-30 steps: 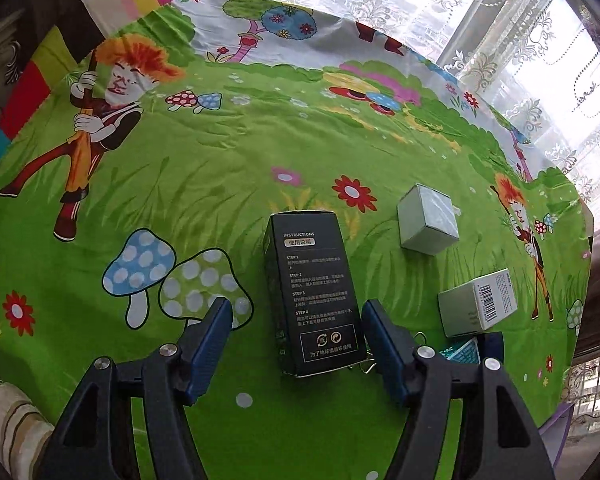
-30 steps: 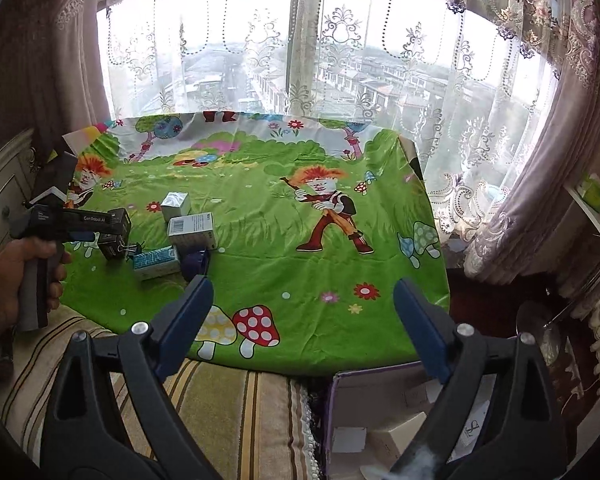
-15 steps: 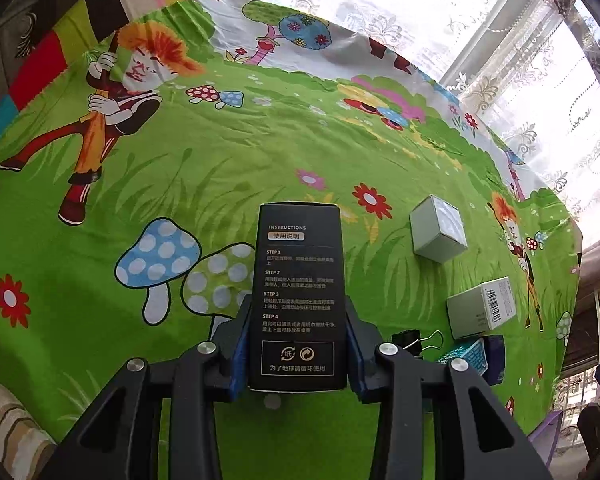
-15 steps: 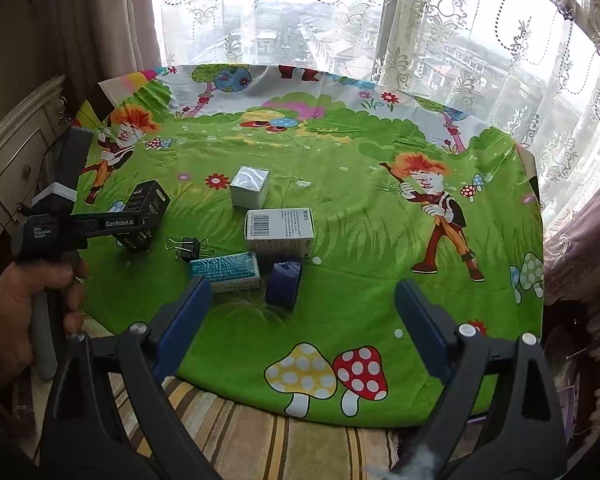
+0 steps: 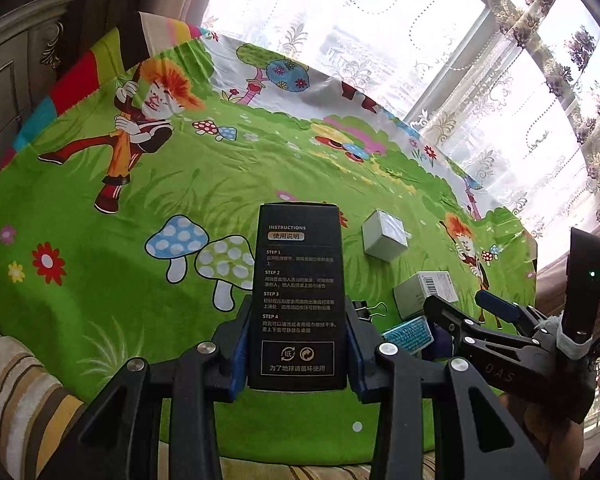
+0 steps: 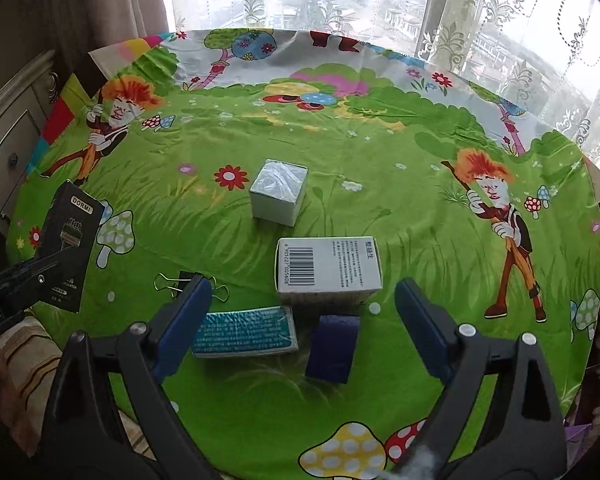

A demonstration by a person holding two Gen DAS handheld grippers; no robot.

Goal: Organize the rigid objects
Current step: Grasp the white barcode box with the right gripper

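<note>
The left gripper [image 5: 298,354] is clamping the lower end of a tall black box [image 5: 298,296], its blue pads pressing both long sides while the printed instruction panel is facing the camera; from the right wrist view the box [image 6: 66,248] is hanging tilted in the air above the near left edge of the cartoon tablecloth [image 6: 380,152]. The right gripper [image 6: 300,320] is hovering with its jaws spread wide and gripping nothing, pointing down over a teal packet [image 6: 244,332] and a dark blue block [image 6: 334,348] that are lying side by side. Just beyond them a white barcode carton [image 6: 328,266] is sitting, and farther back a pale cube box [image 6: 279,192]; a black binder clip [image 6: 188,286] is lying to the left of the packet. The carrying step appears to be under way: the black box is lifted and needing a destination. The next move is probably calling for lowering it squarely beside the others, while the right gripper is descending on one small piece without nudging its neighbour.
</note>
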